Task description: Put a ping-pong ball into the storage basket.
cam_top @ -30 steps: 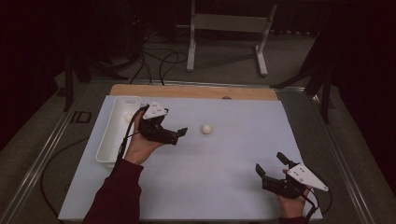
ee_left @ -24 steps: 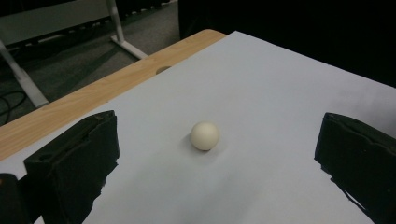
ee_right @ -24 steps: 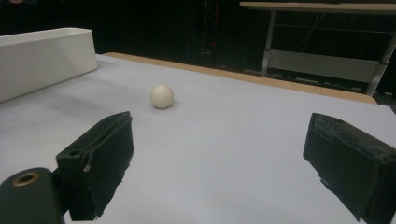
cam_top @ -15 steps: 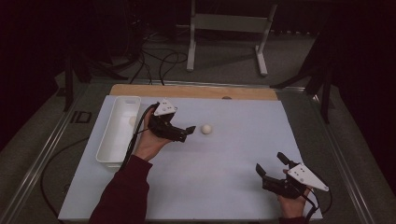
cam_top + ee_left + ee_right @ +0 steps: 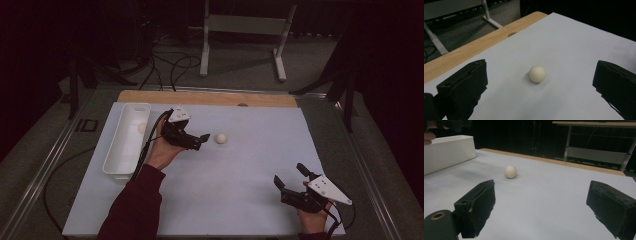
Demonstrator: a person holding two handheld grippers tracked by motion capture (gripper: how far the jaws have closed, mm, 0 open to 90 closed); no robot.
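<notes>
Spreading wide, the black jaws of the left gripper [image 5: 539, 82] stand well apart with nothing between their pads; in the left gripper view the small cream-white ball [image 5: 537, 74] sits on the sheet ahead of them, in line with the gap but not yet inside it; in the high view that left gripper [image 5: 200, 140] is just beside the ball [image 5: 221, 138], jaws aimed at it, nothing standing in between. The right gripper [image 5: 290, 177] rests near the sheet's near right corner, well apart from the ball, its jaws also spread and holding nothing; in the right gripper view the ball [image 5: 510, 172] lies farther off across bare sheet.

Being round, the ball has no long axis and points no way; it rests on the pale blue-grey sheet [image 5: 240, 190] covering the table, toward the far middle. A long white rectangular plastic tray [image 5: 116, 155] lies along the sheet's left edge, just behind the left hand [image 5: 162, 150], with a pale round thing [image 5: 142, 128] inside it near its far end; a light wooden board edge [image 5: 210, 98] shows beyond the sheet; a grey metal stand [image 5: 240, 30] and cables sit on the floor behind. No writing or label can be read anywhere.
</notes>
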